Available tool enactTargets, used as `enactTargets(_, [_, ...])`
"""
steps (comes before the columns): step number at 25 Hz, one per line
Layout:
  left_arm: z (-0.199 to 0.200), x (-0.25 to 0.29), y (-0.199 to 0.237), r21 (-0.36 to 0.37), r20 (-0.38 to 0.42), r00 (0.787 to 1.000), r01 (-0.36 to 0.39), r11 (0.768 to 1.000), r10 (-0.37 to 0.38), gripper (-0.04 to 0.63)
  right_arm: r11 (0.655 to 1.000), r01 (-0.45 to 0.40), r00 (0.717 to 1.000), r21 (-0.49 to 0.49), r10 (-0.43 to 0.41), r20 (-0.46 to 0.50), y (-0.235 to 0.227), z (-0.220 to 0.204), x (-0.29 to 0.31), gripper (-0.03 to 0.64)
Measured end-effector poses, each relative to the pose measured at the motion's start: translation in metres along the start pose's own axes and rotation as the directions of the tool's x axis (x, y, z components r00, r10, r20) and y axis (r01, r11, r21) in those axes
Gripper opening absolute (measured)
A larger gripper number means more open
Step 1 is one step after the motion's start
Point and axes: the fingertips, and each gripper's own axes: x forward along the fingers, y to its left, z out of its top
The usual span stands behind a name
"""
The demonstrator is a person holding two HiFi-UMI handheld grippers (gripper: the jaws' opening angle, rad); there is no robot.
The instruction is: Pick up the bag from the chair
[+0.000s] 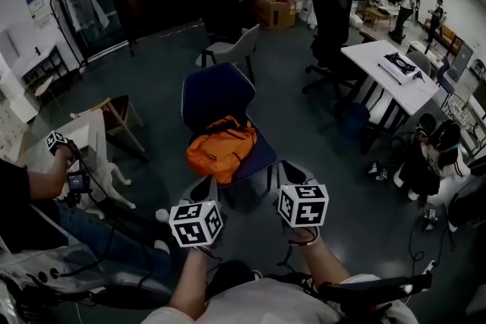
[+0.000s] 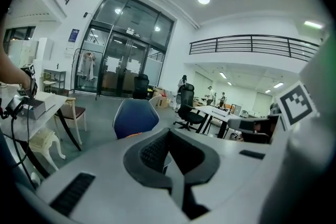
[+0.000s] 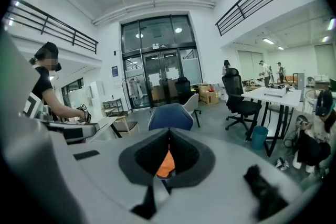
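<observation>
- Grippers both closed and empty: left gripper (image 2: 169, 132), right gripper (image 3: 169, 132), well short of the orange bag (image 1: 220, 149) on the chair (image 1: 216, 93).
- Person should open one before reaching, then pinch a raised fold.

Bag (image 1: 221, 148) on chair (image 1: 216, 91), second chair (image 1: 237, 48) behind it, table (image 1: 372, 57) to the right.

Both forearms (image 1: 328, 263) stretched forward, left tongs (image 2: 169, 134) and right tongs (image 3: 168, 134) side by side, closed (nothing gripped)
</observation>
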Motion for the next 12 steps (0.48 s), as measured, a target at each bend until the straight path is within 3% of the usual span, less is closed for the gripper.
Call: enactTargets(12, [0.009, 0.037, 0.022, -0.035, 0.007, 1.0, -0.014, 0.999, 0.014, 0.012, 0.999, 0.051, 0.998, -0.008, -0.051, -0.024, -0.032, 0.003, 0.024, 0.032])
